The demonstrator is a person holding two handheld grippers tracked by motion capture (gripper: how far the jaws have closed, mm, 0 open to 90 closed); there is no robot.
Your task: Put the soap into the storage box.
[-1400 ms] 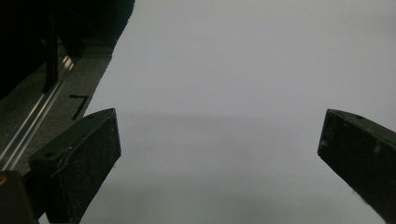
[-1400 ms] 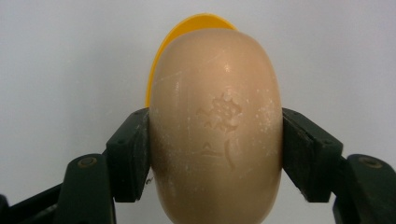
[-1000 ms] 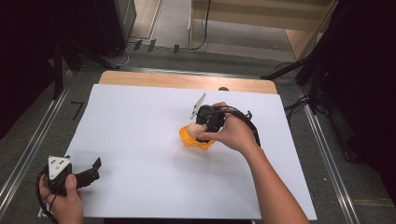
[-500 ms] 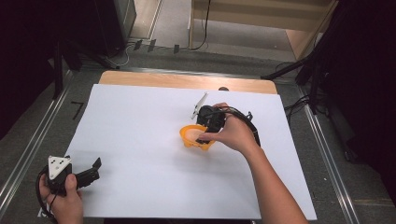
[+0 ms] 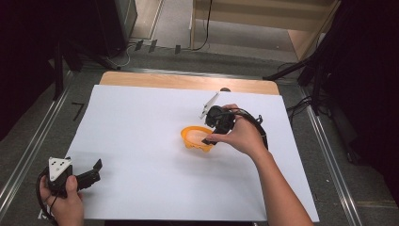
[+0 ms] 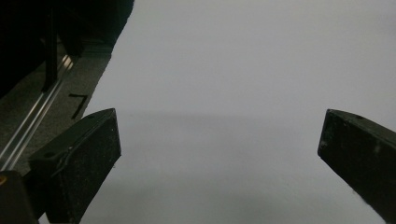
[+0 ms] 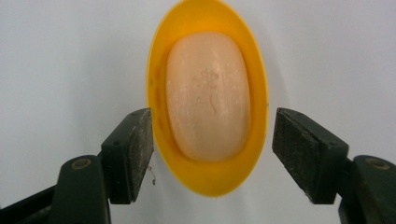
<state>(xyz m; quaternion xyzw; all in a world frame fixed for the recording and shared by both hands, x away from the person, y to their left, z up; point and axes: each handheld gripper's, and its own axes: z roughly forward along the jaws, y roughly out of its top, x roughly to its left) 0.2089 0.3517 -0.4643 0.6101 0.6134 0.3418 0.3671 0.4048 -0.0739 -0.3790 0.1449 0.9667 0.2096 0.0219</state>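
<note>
Your left hand-held gripper (image 5: 96, 168) sits at about 8 o'clock on the desk (image 5: 141, 122), near the front left corner of the white sheet that covers it. Your hand wraps its black body, and the grey three-cornered plate rides on top. In the left gripper view (image 6: 219, 154) its two black jaws stand wide apart with bare white sheet between them, so it is open and holds nothing.

Moving right, just past the centre of the desk toward 3 o'clock, an orange oval dish (image 5: 196, 139) rests on the white sheet. A pale peach bar of soap (image 5: 195, 136) lies inside it. In the right gripper view the soap (image 7: 208, 105) lies lengthwise in the dish (image 7: 159, 88), with the rim showing all round it.

Your right hand-held gripper (image 5: 210, 137) hangs at the dish's 3 o'clock edge, pointing down over it. In the right gripper view (image 7: 212, 151) its jaws straddle the near end of the dish and have just been opening. The right pad stands clear of the rim. The left pad sits right at the rim; it may be touching, but the angle leaves that unclear. The grip looks released.
</note>
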